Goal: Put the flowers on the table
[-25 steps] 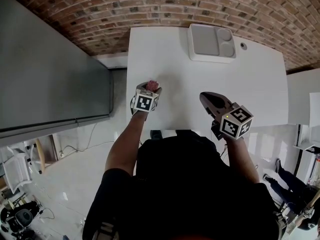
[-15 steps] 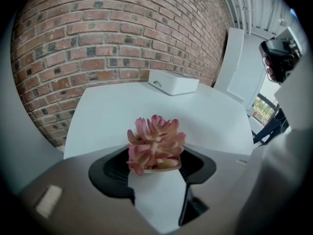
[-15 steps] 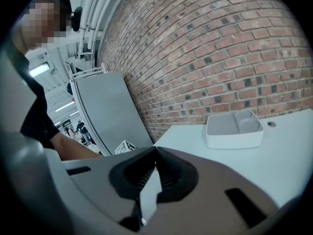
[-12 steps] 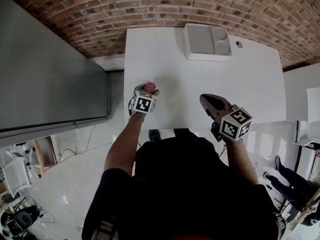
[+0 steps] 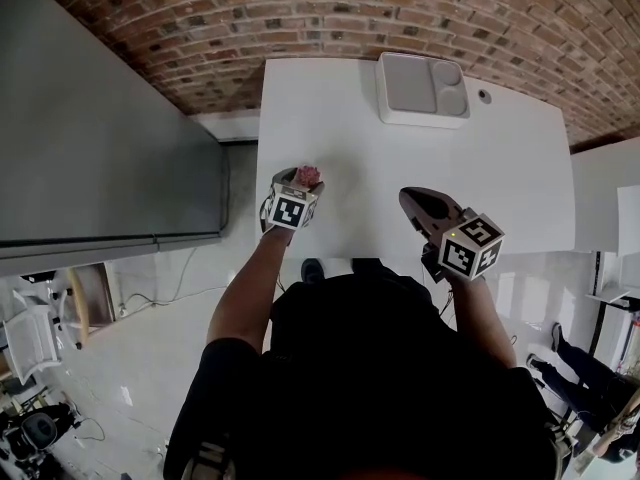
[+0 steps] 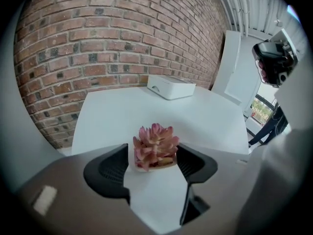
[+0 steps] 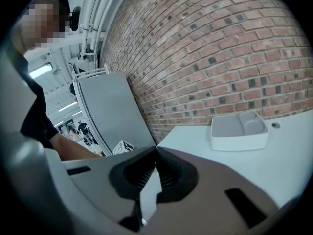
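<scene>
A small pot of pink succulent flowers (image 6: 155,146) stands on the white table (image 5: 420,168) near its front left corner, also visible in the head view (image 5: 308,174). My left gripper (image 6: 152,154) points down at it, one jaw on each side of the pot. Its jaws have just been opening: a thin gap shows at the left pad, while the petals brush the right one. My right gripper (image 7: 156,149) hovers over the table's front edge in the head view (image 5: 412,196), its jaws shut with nothing between them.
A white two-compartment tray (image 5: 423,88) sits at the table's far edge by the brick wall. A tall grey cabinet (image 5: 90,138) stands left of the table. A small round hole (image 5: 485,95) lies right of the tray.
The head camera's aim has shifted slightly. Both grippers stay in place, and the flowers are still between the left jaws.
</scene>
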`<state>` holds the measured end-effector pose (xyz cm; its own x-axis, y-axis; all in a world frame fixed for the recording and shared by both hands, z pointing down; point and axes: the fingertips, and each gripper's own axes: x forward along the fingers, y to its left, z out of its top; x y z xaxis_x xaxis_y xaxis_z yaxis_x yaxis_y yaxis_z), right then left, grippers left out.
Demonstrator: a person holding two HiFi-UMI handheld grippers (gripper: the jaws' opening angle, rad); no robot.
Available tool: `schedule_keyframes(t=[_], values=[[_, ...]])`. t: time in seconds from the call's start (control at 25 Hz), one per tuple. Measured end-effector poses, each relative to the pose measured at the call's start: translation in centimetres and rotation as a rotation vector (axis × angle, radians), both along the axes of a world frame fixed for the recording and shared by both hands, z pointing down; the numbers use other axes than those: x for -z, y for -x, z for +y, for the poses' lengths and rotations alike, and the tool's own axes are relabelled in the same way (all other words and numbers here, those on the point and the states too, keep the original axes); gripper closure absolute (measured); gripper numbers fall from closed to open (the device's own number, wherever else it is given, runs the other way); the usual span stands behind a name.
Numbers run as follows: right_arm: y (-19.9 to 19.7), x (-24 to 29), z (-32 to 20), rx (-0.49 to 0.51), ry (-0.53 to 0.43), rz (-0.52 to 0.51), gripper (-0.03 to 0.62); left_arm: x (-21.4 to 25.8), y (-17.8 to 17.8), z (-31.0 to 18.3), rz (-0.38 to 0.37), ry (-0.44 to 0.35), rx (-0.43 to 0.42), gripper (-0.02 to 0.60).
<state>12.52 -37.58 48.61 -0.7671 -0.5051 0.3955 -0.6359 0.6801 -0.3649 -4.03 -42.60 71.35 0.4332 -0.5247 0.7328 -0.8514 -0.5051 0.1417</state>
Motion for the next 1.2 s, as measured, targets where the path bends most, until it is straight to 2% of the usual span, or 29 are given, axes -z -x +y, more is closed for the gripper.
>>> schedule_keyframes(t=[0.24, 0.56, 0.88, 1.04, 1.2], values=[[1.4, 0.1, -0.2, 0.018, -0.007, -0.010, 0.585, 2.2, 0.6, 0.7, 0.056, -0.011, -0.013, 0.272], [5.7, 0.6, 0.0, 0.074, -0.028, -0.029, 0.585, 6.1, 3.7, 1.9, 0.108, -0.047, 0.011, 0.272], [10.8, 1.3, 1.3, 0.103, -0.056, -0.057, 0.585, 12.0, 8.2, 3.8, 0.155, -0.157, 0.066, 0.273], [12.2, 2.5, 1.7, 0.125, -0.117, -0.051, 0.585, 15.3, 10.0, 4.5, 0.175, -0.227, 0.098, 0.277], [12.8, 3.7, 2.5, 0.169, -0.165, -0.038, 0.585, 18.7, 11.1, 5.2, 0.224, -0.285, 0.144, 0.321]])
